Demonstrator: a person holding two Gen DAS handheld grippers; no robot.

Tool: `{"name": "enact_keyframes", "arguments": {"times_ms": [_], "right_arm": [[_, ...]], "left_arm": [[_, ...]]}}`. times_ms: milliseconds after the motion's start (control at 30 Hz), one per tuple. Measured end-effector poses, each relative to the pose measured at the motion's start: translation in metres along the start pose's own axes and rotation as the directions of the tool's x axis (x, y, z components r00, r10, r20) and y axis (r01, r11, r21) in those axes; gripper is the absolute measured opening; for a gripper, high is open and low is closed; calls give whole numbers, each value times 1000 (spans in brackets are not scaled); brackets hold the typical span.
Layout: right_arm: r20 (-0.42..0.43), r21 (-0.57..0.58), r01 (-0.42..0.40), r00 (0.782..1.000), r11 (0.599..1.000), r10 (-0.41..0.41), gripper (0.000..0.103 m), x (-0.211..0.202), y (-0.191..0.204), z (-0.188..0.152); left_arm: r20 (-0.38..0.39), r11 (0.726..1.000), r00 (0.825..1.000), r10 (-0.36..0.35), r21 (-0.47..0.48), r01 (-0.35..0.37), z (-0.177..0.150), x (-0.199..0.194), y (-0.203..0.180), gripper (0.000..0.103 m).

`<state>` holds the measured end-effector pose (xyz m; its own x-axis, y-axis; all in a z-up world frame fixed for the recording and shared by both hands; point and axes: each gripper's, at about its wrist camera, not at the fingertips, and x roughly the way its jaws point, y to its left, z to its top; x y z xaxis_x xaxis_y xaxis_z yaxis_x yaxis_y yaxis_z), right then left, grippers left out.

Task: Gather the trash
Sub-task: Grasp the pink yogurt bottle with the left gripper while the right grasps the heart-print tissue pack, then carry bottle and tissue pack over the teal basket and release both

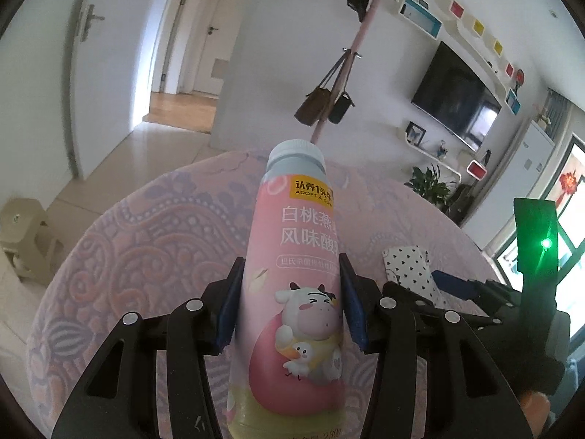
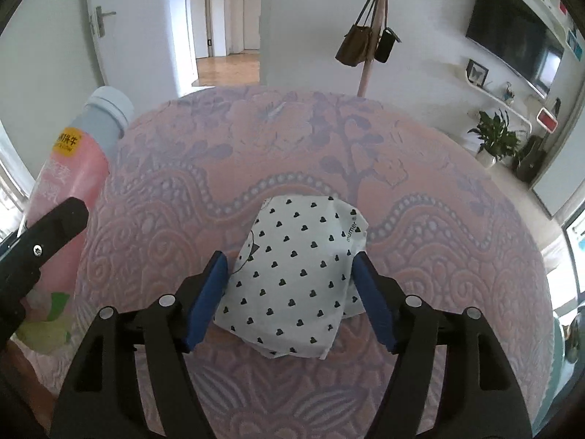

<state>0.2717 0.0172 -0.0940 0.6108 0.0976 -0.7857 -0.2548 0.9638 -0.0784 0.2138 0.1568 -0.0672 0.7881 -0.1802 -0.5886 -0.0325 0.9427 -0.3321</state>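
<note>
My left gripper [image 1: 291, 292] is shut on a pink yogurt bottle [image 1: 292, 292] with a grey cap and a cartoon cow, held upright over the pink patterned tablecloth [image 1: 146, 237]. The bottle also shows in the right wrist view [image 2: 73, 172] at far left. A white paper packet with black hearts [image 2: 292, 274] lies on the tablecloth [image 2: 438, 219]. My right gripper [image 2: 290, 294] is open, with its blue pads on either side of the packet. The packet [image 1: 407, 265] and the right gripper [image 1: 457, 285] also show at the right of the left wrist view.
The round table's edge curves away ahead. Beyond it stand a pink coat rack with hanging bags [image 2: 369, 44], a wall TV [image 1: 457, 98], a potted plant [image 2: 493, 139] and a beige stool [image 1: 25, 234] at the left.
</note>
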Motion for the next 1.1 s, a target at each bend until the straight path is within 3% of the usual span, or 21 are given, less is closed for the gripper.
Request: {"name": "enact_keyframes", "arguments": {"times_ms": [133, 300, 367, 600, 700, 800, 900, 1100], "right_arm": [[15, -19, 29, 999, 999, -29, 52, -3, 4, -2], [44, -71, 80, 996, 994, -77, 22, -7, 17, -6], [54, -68, 86, 995, 994, -83, 18, -9, 16, -8], [175, 22, 26, 984, 999, -29, 16, -39, -6, -12], [202, 89, 24, 979, 996, -42, 16, -67, -29, -17], [245, 140, 60, 965, 988, -93, 16, -97, -58, -28], [258, 212, 81, 957, 974, -136, 16, -123, -93, -43], [261, 365, 149, 931, 919, -254, 16, -169, -176, -80]], "left_arm": [[9, 999, 1000, 7, 40, -7, 1, 1, -4, 47], [10, 999, 1000, 5, 32, -5, 3, 4, -2, 47], [10, 999, 1000, 7, 35, -8, 3, 5, -2, 47], [3, 999, 1000, 17, 32, -17, 5, 7, -4, 47], [-21, 1000, 1000, 14, 28, -13, 3, 5, -9, 47], [-36, 998, 997, -63, -9, 62, -1, -4, -21, 47], [-31, 992, 992, -126, 26, 127, -4, -17, -52, 47], [-70, 961, 963, -261, 76, 266, -13, -22, -121, 47]]}}
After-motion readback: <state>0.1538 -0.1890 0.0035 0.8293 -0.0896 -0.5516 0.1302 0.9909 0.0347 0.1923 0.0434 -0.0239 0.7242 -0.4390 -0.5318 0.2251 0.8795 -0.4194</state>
